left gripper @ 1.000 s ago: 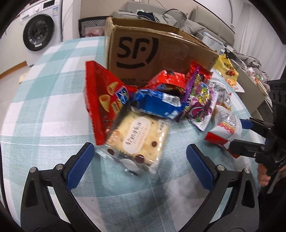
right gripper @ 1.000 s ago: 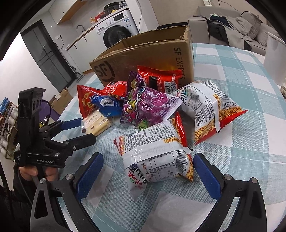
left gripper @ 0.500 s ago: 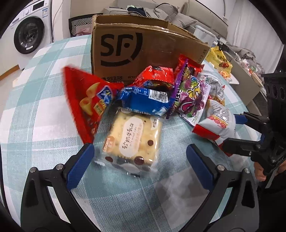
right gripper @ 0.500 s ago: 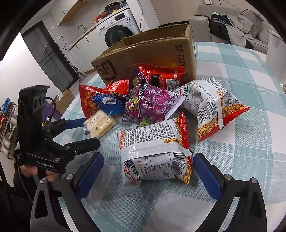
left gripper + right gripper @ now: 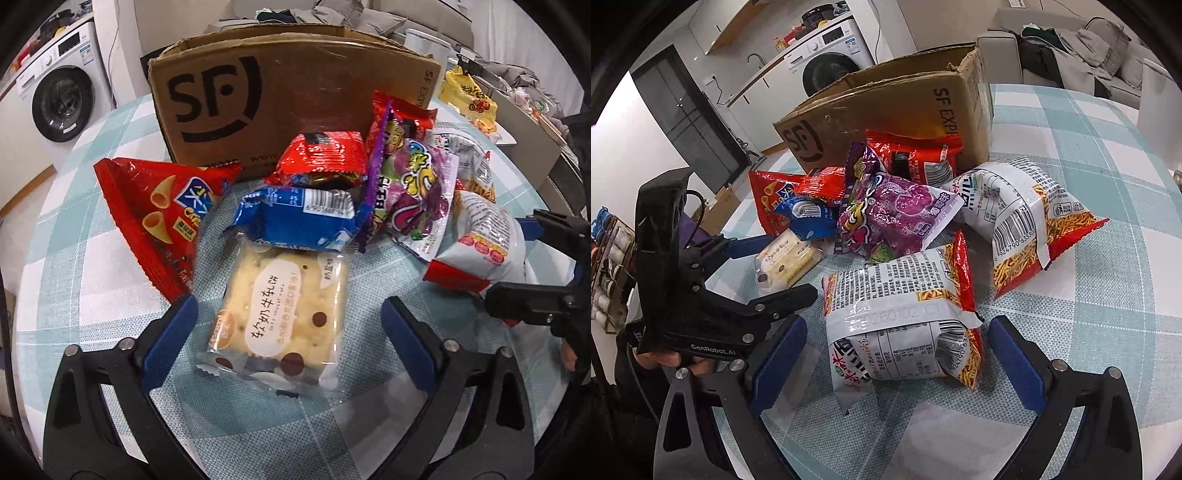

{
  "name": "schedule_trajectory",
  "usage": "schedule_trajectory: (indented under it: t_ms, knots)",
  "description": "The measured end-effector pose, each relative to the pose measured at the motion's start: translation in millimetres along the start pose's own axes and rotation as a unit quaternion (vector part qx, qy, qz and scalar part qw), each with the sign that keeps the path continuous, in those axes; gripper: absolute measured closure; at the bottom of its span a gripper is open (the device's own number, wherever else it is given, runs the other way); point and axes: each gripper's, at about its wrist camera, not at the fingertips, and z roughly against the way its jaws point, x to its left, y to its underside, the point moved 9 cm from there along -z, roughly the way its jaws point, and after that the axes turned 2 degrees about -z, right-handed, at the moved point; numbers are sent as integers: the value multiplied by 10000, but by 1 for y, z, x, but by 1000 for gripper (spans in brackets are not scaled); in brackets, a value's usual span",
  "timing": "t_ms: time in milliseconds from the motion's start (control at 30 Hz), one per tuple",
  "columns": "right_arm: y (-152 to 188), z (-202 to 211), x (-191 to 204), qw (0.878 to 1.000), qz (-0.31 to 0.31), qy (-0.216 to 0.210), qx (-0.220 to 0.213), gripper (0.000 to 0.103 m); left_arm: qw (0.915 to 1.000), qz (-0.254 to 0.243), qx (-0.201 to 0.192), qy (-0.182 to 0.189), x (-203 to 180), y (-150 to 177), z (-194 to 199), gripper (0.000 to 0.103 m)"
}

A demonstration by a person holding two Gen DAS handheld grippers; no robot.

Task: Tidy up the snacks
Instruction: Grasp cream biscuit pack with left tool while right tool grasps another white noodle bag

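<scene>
Left tool (image 5: pixel 290 339) jaws wide and closing, straddling clear-wrapped cream cracker pack (image 5: pixel 280 314) flat on teal-white checked cloth surface (image 5: pixel 74 258), pads not touching it. Right tool (image 5: pixel 894 365) jaws wide and closing around near white-and-red noodle-snack bag (image 5: pixel 901 317), no contact seen. Rest of pile, red cone-snack bag (image 5: pixel 155 218), blue packet (image 5: pixel 295 218), purple candy bag (image 5: pixel 894 218), lies against brown SF cardboard box (image 5: pixel 295 99).

Teal-checked tablecloth (image 5: pixel 92 280) — brown box (image 5: pixel 295 110)
</scene>
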Motion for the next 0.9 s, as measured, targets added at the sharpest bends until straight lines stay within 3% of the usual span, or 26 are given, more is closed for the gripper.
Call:
schedule_trajectory:
  t_ms: [167, 233, 267, 500, 900]
  knots:
    - [1, 0, 4, 10000, 39, -57, 9, 5, 9999, -46, -89, 45, -5, 0, 5, 25]
    - [0, -1, 6, 10000, 52, -66, 12, 6, 9999, -24, -142, 49, -8, 1, 9, 45]
    - [-1, -1, 6, 10000, 58, -58, 6, 7, 9998, -8, -167, 61, -8, 0, 10, 48]
    - [-3, 1, 4, 10000, 23, -21, -40, 22, 9991, 185, -232, 310, -8, 10, 21, 48]
    - [7, 15, 12, 9995, 36, -69, -295, 35, 9977, 326, -442, 401, -6, 24, 46, 48]
